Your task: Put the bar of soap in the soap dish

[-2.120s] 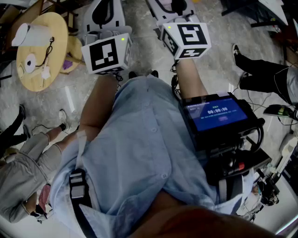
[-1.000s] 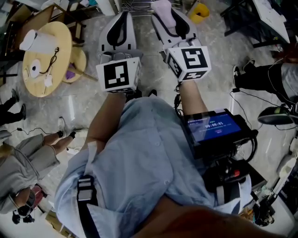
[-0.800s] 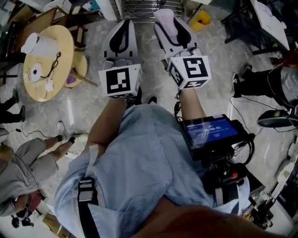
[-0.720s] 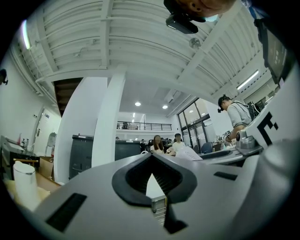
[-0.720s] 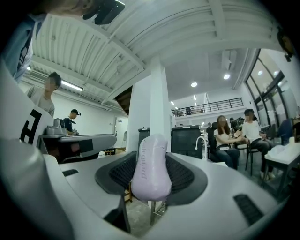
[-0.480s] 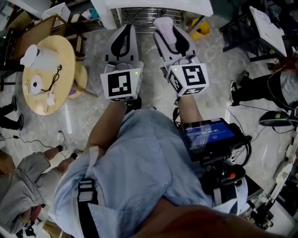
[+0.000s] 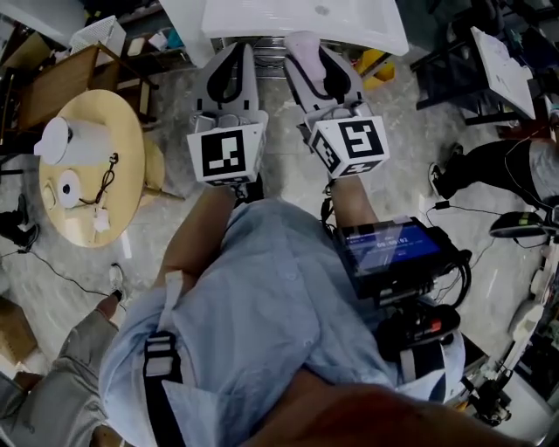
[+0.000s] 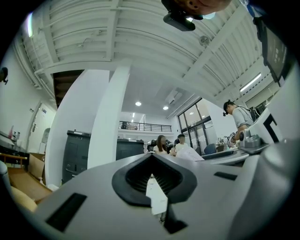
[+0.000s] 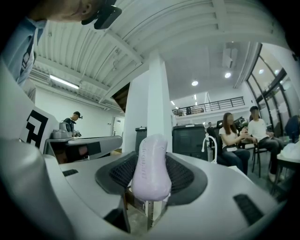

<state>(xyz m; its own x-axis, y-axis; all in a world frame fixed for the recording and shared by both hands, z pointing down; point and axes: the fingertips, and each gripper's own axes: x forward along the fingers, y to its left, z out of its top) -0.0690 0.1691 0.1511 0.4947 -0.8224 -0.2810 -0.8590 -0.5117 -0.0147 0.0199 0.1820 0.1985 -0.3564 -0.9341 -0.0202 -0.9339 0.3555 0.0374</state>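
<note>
Two grippers here, one per hand, both held out in front of a person in a light blue shirt [image 7: 262, 306]. Each has one marker cube: the left cube [image 7: 227, 153] and the right cube [image 7: 354, 147], so two in all.

There's one soap [image 9: 151, 168], a lilac bar. It's clamped in the right gripper [image 9: 151, 185], with the fingers [image 9: 187, 176] pressed on its two sides and the bar standing up out of them. From the head view the soap [image 7: 307, 51] is up in the air in the right gripper [image 7: 319, 70], just short of the edge of a white bench [image 7: 367, 26] at the top of the shot.

The left gripper [image 8: 154, 183] has its fingers [image 8: 126, 180] closed together. There's just a pale sliver in the slit between them, and I can't tell what it is. In the head view the left gripper [image 7: 230, 79] sits right beside the right one, and they aren't touching.

Other stuff:
- One round wooden bench [image 7: 96, 218] stands off to the left with some white bits on it.
- One box with a blue screen [image 7: 390, 247] is strapped at the person's right side.
- The right gripper view shows two people [image 9: 236, 138] seated on the right and one standing [image 9: 72, 123] on the left.
</note>
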